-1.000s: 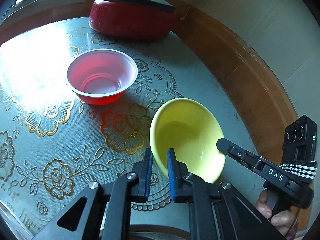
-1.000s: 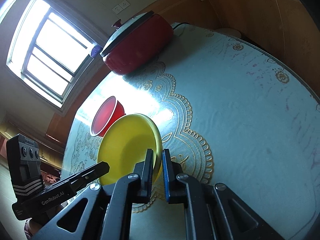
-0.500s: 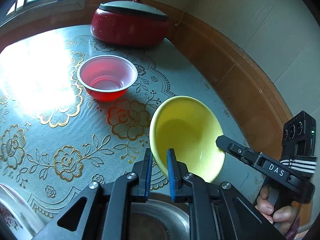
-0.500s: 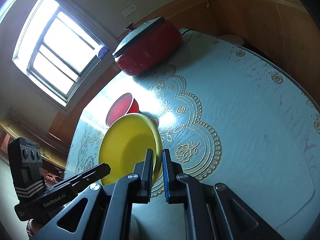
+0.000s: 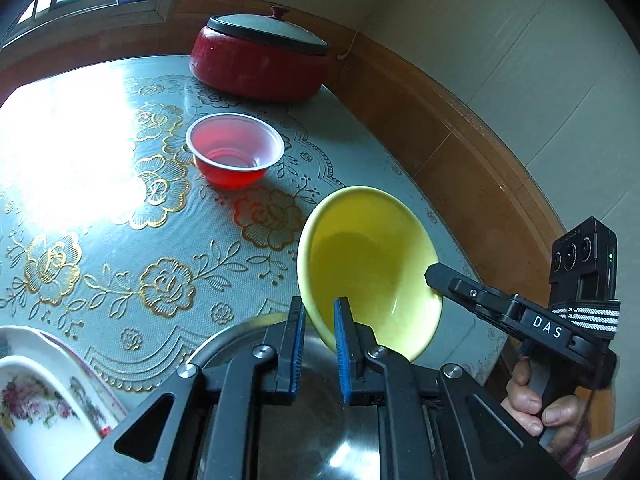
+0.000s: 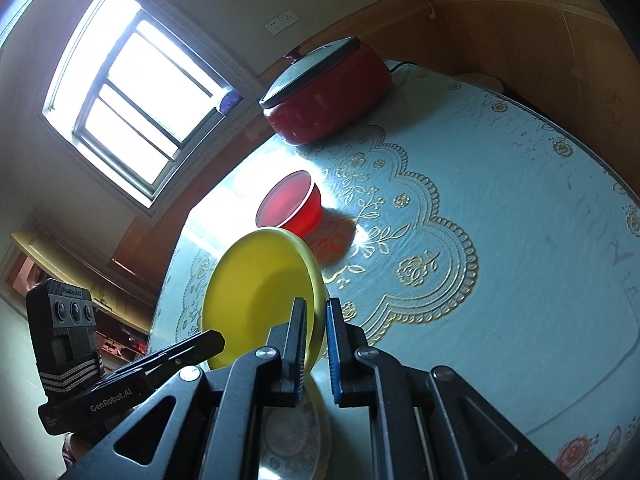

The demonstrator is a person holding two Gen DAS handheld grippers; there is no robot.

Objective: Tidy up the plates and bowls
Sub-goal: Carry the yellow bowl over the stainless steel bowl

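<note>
A yellow bowl (image 5: 368, 264) hangs tilted above the table, held by both grippers at opposite sides of its rim. My left gripper (image 5: 318, 320) is shut on the near rim, blue pads pinching it. My right gripper (image 6: 316, 320) is shut on the other side of the yellow bowl (image 6: 260, 292). In the left wrist view the right gripper's fingers (image 5: 440, 276) reach the bowl from the right. A red plastic bowl (image 5: 236, 152) stands upright on the table beyond it, seen also as the red bowl (image 6: 290, 204) in the right wrist view.
A red lidded pot (image 5: 260, 60) stands at the table's far edge by the wall. A steel bowl (image 5: 240, 332) lies just below the grippers, and a floral plate (image 5: 32, 392) lies at the lower left. A floral cloth (image 6: 500, 240) covers the table.
Both grippers have pulled back and up with the yellow bowl, away from the red bowl. The steel bowl and floral plate have come into view below.
</note>
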